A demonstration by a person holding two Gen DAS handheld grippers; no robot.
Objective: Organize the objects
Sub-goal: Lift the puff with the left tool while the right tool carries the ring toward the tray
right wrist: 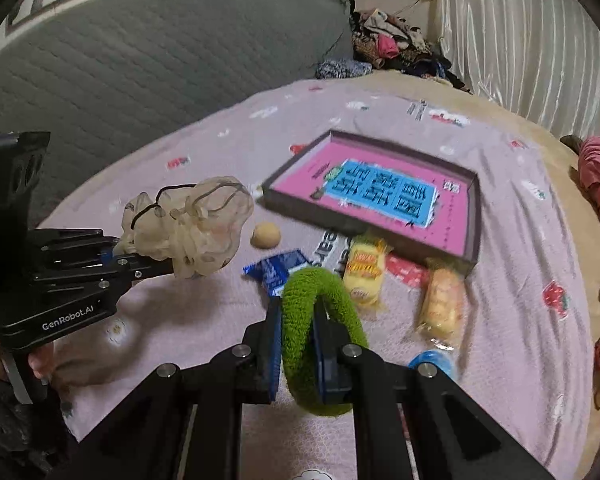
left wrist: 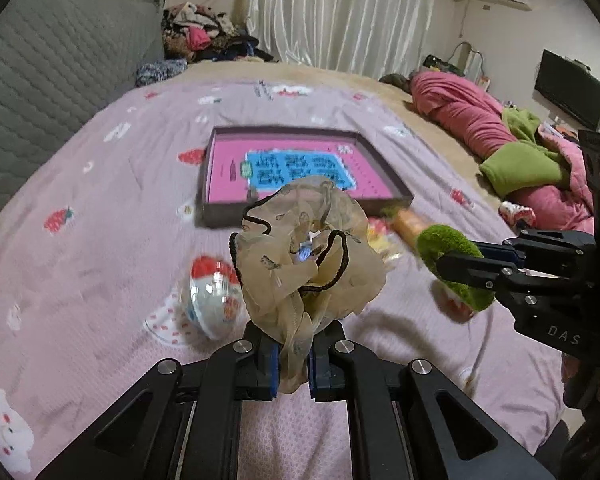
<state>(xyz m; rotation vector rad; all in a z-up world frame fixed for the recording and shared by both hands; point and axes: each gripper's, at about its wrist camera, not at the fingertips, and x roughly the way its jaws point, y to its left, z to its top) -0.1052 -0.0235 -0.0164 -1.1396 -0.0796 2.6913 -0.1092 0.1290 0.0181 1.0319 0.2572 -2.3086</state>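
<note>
Left wrist view showing left gripper point(left wrist: 292, 364) pinching beige scrunchie point(left wrist: 306, 248) by its gathered tail, lifted above bedspread point(left wrist: 112, 184). Right wrist view showing right gripper point(right wrist: 296, 354) clamping green scrunchie point(right wrist: 320, 332), one finger through the loop, also held aloft. Judging both as mid-carry, heading for box point(left wrist: 396, 188) lying toward the bed's middle, open and seemingly bare inside. Next move likely calling for bringing each over the rim, then releasing clear of the walls. Waiting near the box's closest edge: yellow snack point(right wrist: 365, 271), wrapped roll point(right wrist: 440, 308), blue packet point(right wrist: 278, 270), small ball point(right wrist: 266, 235). Lying at the bed's far side: clothes pile point(left wrist: 204, 36), before curtain point(left wrist: 340, 12).
</note>
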